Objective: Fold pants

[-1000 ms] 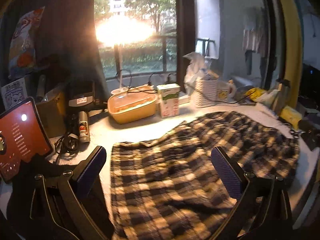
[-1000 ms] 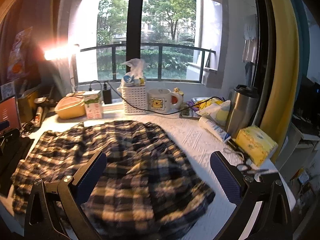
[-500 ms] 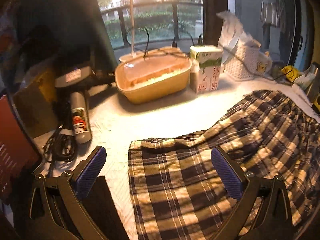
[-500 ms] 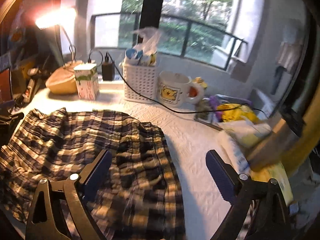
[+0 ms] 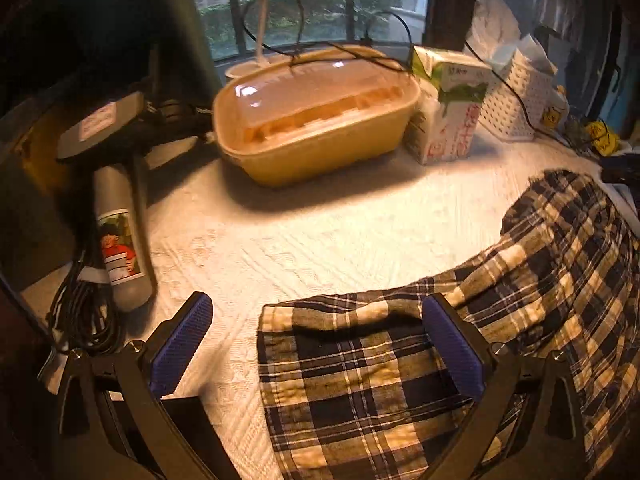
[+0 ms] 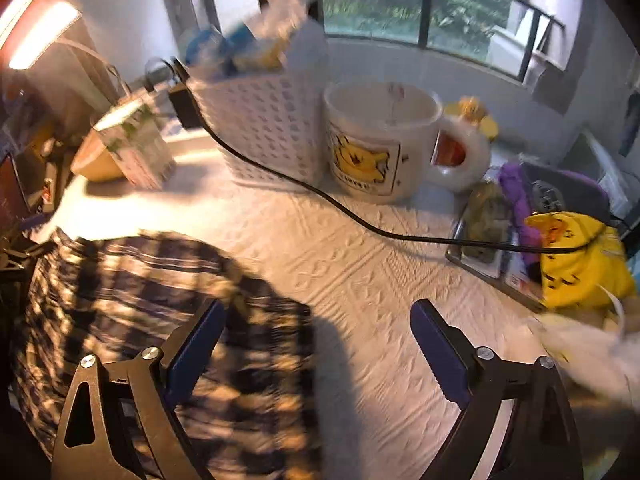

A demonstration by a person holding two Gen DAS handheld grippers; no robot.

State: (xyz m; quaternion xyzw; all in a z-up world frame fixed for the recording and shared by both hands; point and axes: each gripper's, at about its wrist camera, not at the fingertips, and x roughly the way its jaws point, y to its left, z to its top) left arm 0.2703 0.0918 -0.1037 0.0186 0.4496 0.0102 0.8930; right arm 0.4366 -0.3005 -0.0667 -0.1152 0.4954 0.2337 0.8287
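I've got the plaid pants (image 5: 460, 344) spread soft and rumpled on the white embossed table cover (image 5: 320, 240), hem end toward the left edge, and my left gripper (image 5: 320, 344) hangs over that hem corner with its ribbed blue pads (image 5: 182, 344) wide apart, gripping nothing. My right gripper (image 6: 316, 344) is closing but still wide, straddling the far edge of the blurred cloth, pads pressing on nothing. Along the window edge sit a lidded yellow tub (image 5: 320, 120), a carton (image 5: 448, 112), a perforated white basket (image 6: 272, 128) and a glossy bear mug (image 6: 376, 140).
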